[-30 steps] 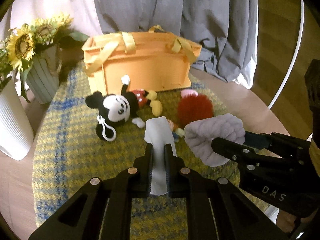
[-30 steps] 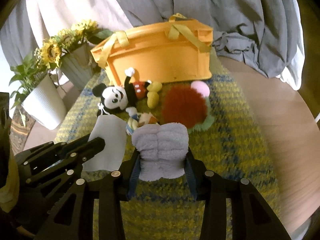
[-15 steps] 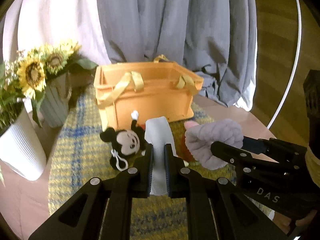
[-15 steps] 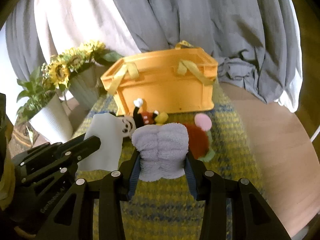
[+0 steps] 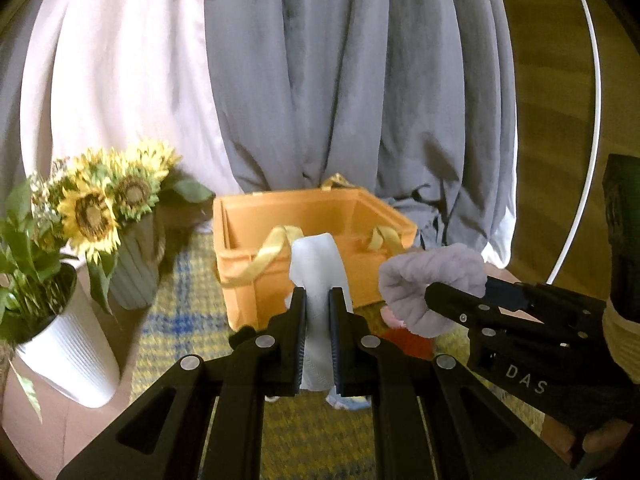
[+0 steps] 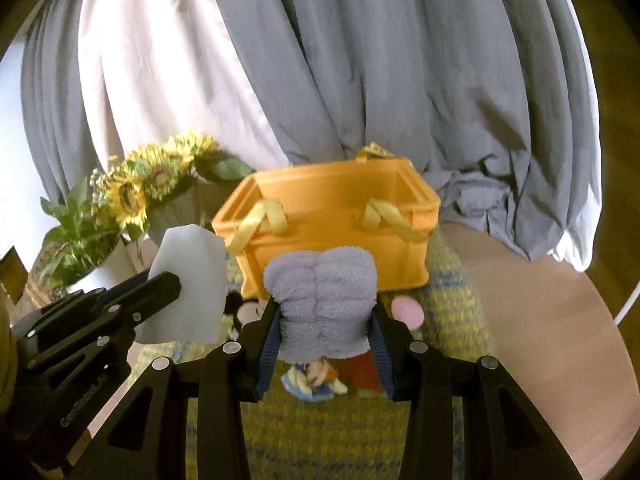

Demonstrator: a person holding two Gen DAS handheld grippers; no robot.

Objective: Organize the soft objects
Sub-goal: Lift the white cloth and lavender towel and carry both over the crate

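My left gripper is shut on a folded white cloth that sticks up between its pads. My right gripper is shut on a fluffy lilac towel, also seen as a lilac bundle at the right of the left wrist view. Both are held in the air in front of an open orange basket with yellow ribbon handles. Below lie a black-and-white mouse plush, a small doll, a red plush and a pink piece, mostly hidden by the towel.
The basket stands on a yellow-and-blue woven mat over a wooden table. At the left are a sunflower vase and a white ribbed pot with green leaves. Grey and white curtains hang behind.
Both grippers have risen with their cloths and tilted up. The basket's open inside now shows, and the plush toys have dropped low in both views.
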